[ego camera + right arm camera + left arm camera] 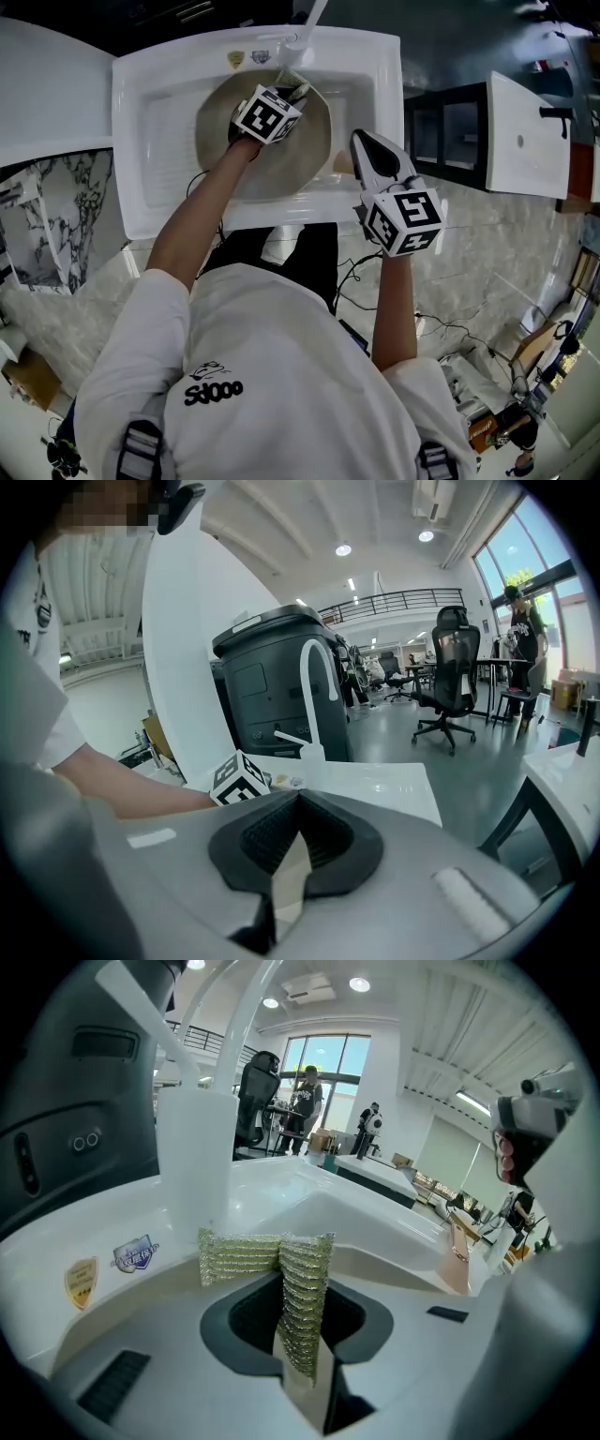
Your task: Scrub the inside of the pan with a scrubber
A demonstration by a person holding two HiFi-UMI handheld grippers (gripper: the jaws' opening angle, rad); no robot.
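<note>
Scrubbing step: left tool (pixel 292 91) clamped on scrubber (pixel 300 1302), over pan (pixel 305 164).
Right tool (pixel 361 141) closed, empty; next move probably needs firm circular pressure.

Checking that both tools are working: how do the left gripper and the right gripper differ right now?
The left gripper clamps the green scrubber; the right gripper clamps the tan pan handle. The left is over the pan in the sink; the right is at its front rim. Both are shut.
</note>
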